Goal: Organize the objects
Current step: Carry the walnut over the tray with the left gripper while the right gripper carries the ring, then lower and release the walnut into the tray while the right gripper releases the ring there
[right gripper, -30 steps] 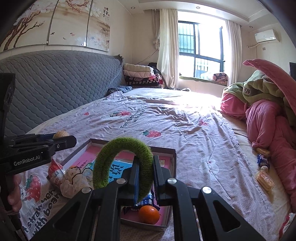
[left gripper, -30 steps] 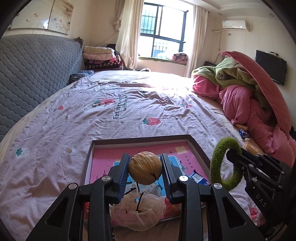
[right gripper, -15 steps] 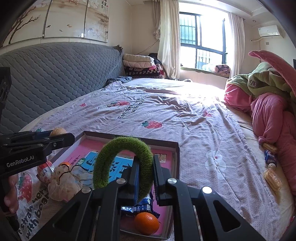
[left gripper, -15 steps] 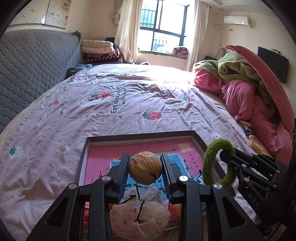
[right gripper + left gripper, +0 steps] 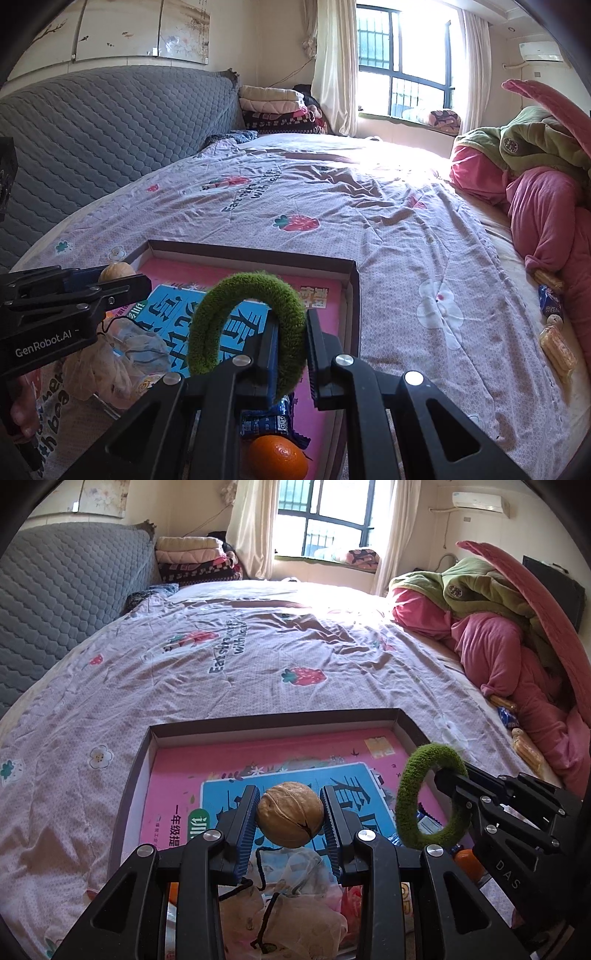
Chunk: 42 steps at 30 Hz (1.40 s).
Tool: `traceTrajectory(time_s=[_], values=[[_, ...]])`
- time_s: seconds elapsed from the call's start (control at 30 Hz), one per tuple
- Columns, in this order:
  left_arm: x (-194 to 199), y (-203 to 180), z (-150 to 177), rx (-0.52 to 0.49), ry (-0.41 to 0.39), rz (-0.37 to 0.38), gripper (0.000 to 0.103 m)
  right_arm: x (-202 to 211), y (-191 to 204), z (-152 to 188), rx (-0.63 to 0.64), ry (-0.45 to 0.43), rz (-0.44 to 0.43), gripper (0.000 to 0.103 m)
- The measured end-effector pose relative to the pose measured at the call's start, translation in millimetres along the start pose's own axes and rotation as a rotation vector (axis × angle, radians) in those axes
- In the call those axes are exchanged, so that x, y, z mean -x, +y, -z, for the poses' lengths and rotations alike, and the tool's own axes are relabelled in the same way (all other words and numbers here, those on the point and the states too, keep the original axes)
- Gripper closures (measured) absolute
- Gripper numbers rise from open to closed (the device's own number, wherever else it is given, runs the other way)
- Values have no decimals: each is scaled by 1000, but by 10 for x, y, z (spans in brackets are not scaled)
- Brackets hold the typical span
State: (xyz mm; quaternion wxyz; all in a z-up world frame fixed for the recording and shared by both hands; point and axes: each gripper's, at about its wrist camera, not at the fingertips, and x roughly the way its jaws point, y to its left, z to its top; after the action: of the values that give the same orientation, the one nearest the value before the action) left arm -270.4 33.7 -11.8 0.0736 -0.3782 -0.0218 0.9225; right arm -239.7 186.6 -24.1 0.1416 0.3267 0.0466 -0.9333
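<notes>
Left gripper clamped on walnut, above shallow box. Right gripper, at 3 o'clock of left, pinching green fuzzy ring. Orange inside box.

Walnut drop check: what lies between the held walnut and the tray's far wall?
Only bare pink-and-blue book cover between walnut and tray's far wall, in the left wrist view.

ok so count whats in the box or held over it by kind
walnut: 1, in left claw
green fuzzy ring: 1, in right claw
orange: 1
blue snack packet: 1
net bag: 1
book: 1
total: 6
</notes>
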Motion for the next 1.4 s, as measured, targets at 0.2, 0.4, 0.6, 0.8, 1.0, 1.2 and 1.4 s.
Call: traceTrajectory(time_s=[0.2,0.4,0.6,0.8,1.0,1.2,1.4], values=[[-159,-18,40,1,33,1,69,-117,-18,57,-5,32,6,89],[-250,-33,66,-2,57,-1,69,-182,25,84,27,51,38,89],[-306,-52,91,-13,77,-2,69,-242,79,45,67,61,63,89],[-351,-63,115,-11,98,0,69,-333,113,43,83,85,71,89],[-374,-29,116,9,122,2,68,-339,71,29,59,105,69,84],[-378,-9,115,17,134,2,68,-341,-8,15,13,125,62,68],[-357,-3,121,18,133,-4,68,-313,-26,-6,-7,129,46,62]])
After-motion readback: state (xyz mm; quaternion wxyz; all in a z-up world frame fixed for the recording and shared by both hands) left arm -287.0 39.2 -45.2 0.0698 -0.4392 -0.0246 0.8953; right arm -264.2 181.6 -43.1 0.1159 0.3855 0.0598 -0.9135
